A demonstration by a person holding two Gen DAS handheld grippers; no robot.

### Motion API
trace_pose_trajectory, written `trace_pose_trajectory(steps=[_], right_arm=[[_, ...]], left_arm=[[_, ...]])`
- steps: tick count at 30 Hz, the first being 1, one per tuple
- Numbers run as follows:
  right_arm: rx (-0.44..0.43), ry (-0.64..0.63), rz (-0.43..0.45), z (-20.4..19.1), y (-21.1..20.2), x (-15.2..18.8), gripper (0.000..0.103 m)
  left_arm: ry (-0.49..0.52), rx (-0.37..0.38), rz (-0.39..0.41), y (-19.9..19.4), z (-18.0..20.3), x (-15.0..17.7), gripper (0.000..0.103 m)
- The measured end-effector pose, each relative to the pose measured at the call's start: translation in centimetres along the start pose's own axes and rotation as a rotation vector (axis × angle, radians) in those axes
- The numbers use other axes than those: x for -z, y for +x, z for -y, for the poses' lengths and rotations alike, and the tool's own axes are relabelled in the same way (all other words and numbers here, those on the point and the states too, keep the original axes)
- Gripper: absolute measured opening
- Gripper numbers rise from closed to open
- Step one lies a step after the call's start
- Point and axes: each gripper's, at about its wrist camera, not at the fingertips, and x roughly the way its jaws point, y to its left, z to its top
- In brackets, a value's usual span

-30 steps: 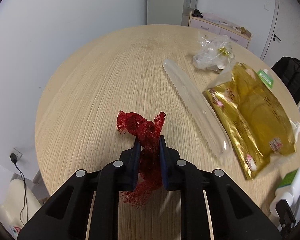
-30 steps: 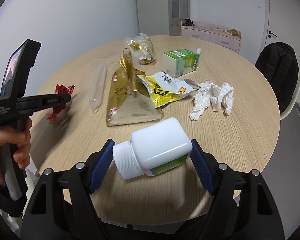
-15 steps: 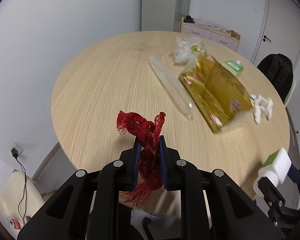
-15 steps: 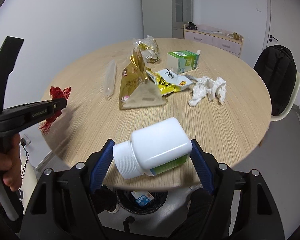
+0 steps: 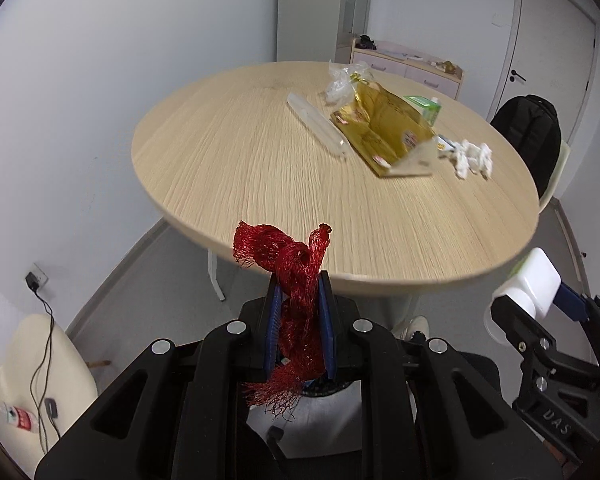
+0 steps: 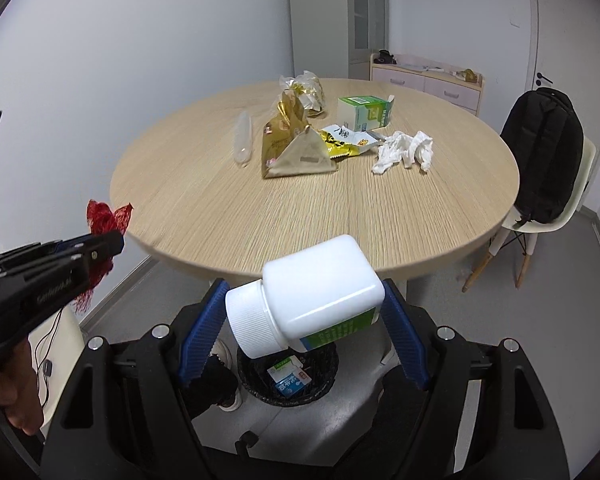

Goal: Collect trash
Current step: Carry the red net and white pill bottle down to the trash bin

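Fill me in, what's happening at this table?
A person is clearing trash with two handheld grippers. The left gripper is shut on a red mesh net bag; the right gripper clamps a white plastic bottle. Both are off the edge of the round wooden table, above a black wastebasket on the floor that already holds a small carton. A gold foil bag, crumpled white tissue and a green-and-white box remain on the table.

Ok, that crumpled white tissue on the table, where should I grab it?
Pinch the crumpled tissue at its raised bunched middle, coming from above. It lies loose and low on the table, so its flat trailing ends give the hand-held gripper little to bite.
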Motion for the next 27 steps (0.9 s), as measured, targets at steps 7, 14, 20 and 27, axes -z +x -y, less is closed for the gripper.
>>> trace_pose_trajectory(steps=[7, 14, 20, 27], right_arm=[[-0.002, -0.006, -0.010, -0.2, -0.9, 2.3, 0.072], [0.009, -0.003, -0.036, -0.1, -0.4, 4.3, 0.073], [0.020, 0.004, -0.064, 0.3, 1.1, 5.7, 0.072], [0.032, 0.017, -0.110, 1.2, 3.9, 7.8, 0.072]], left_arm=[[0.006, 0.018, -0.020, -0.6, 0.7, 3.4, 0.017], [0.007, 0.026, -0.065, 0.9, 0.8, 6.5, 0.017], [0.007, 0.026, -0.109, 2.8, 0.6, 8.5, 0.017], [0.009, 0.030, -0.145, 6.1, 0.5, 10.2, 0.017]])
